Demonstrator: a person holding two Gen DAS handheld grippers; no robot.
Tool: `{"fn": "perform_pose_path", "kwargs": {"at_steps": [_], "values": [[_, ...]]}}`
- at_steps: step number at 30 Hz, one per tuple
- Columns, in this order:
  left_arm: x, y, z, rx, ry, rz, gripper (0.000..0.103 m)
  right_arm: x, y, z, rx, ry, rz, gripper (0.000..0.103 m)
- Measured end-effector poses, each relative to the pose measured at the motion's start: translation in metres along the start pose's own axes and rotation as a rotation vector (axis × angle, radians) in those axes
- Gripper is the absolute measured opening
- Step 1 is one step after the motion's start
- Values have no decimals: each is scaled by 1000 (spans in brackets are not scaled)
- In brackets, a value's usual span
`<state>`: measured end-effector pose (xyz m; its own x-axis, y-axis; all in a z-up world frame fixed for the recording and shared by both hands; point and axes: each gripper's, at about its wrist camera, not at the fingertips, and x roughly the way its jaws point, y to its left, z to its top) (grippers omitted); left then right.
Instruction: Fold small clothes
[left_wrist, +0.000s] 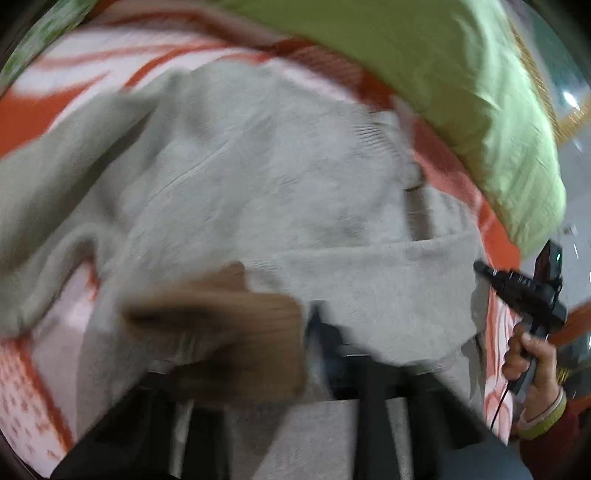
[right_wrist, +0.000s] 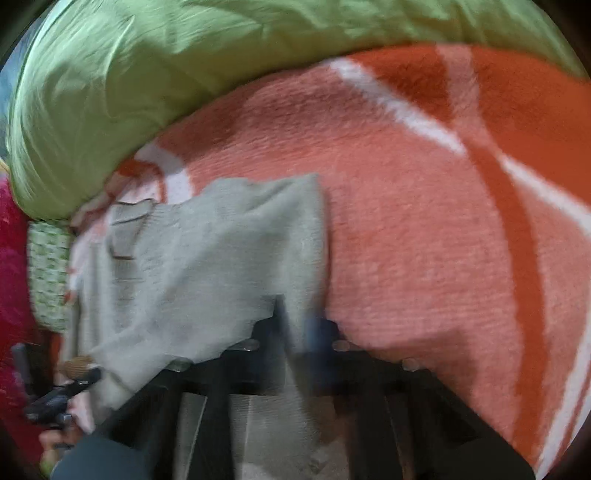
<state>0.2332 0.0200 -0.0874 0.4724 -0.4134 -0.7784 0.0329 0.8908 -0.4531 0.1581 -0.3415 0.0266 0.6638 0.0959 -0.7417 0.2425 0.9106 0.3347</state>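
Both grippers pinch the grey sweater: left gripper (left_wrist: 314, 325) at its brown cuff (left_wrist: 229, 317), right gripper (right_wrist: 295, 325) at a near edge. Sweater (right_wrist: 207, 266) lies partly lifted on the orange blanket (right_wrist: 424, 240); folding looks only begun.

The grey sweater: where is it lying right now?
The grey sweater lies spread on the orange blanket, below the green pillow, filling the left wrist view's centre.

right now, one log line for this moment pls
stage: mid-fold | item: grey knit garment on orange blanket | left claw: shut on brown cuff | right claw: shut on grey edge | frames blurred
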Motion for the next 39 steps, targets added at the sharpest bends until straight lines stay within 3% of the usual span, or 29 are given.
{"fn": "perform_pose_path", "kwargs": {"at_steps": [3, 5, 9, 13, 16, 19, 23, 25, 27, 28, 29, 30, 31, 32, 33, 36, 39], "values": [[-20, -34, 21, 123, -92, -69, 8, -49, -17, 8, 45, -132, 10, 7], [-26, -55, 32, 211, -152, -87, 8, -57, -29, 8, 65, -162, -24, 7], [-4, -58, 40, 313, -121, -23, 8, -44, -63, 1, 111, -150, -109, 2], [24, -42, 35, 331, -36, 23, 9, -35, -76, -7, 146, -147, -114, 2], [39, -35, 25, 360, -15, 116, 14, -33, -64, -5, 89, -145, -159, 2], [41, -18, 22, 282, -2, 98, 19, -32, -64, 1, 88, -122, -167, 2], [24, -11, 20, 260, -18, 105, 24, -36, -49, -3, 71, -77, -153, 6], [24, -6, 18, 248, -1, 108, 26, -46, -44, -17, 86, -69, -128, 21], [25, -7, 15, 244, 7, 110, 26, -52, -42, -32, 128, -84, -92, 74], [27, -9, 14, 243, 9, 112, 26, -50, -39, -42, 139, -89, -71, 82], [27, -9, 13, 239, 11, 114, 26, -46, -34, -46, 125, -84, -78, 83], [26, -11, 12, 236, 13, 118, 26, -36, -26, -51, 89, -56, -100, 75], [26, -11, 11, 234, 15, 124, 26, -23, -19, -54, 58, -4, -112, 60], [27, -13, 11, 236, 18, 135, 26, -11, -16, -55, 43, 49, -122, 14], [27, -15, 11, 240, 24, 143, 26, -5, -14, -56, 33, 79, -150, 15], [23, -22, 10, 242, 24, 139, 26, -22, -11, -49, -11, 39, -209, 9], [33, -31, 3, 273, 42, 181, 26, -29, -32, -48, 38, 37, -271, 7]]}}
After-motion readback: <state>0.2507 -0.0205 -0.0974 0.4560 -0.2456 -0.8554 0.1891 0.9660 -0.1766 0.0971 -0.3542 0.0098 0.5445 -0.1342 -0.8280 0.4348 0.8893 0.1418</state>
